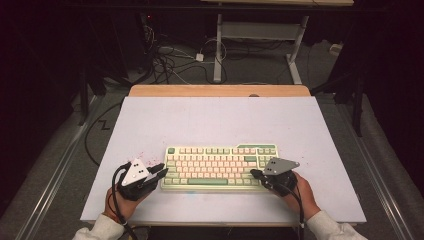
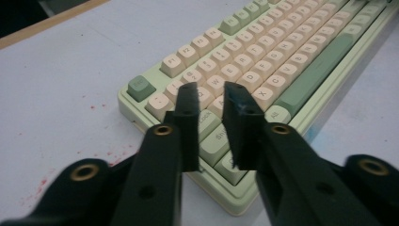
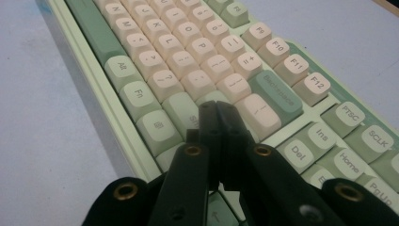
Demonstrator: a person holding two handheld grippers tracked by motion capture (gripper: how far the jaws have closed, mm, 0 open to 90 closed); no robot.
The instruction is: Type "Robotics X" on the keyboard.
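A pale green keyboard with cream and green keys lies near the front middle of the white table top. My left gripper rests at the keyboard's left end. In the left gripper view the keyboard runs off to the upper right. There my left gripper hovers over the left-hand keys, its jaws a narrow gap apart with nothing between them. My right gripper sits at the keyboard's right front part. In the right gripper view my right gripper is shut, its tips over the keys near the green Backspace key.
Small red specks dot the table left of the keyboard. A wooden strip borders the table's far edge. Beyond it, cables lie on the floor beside a white desk frame.
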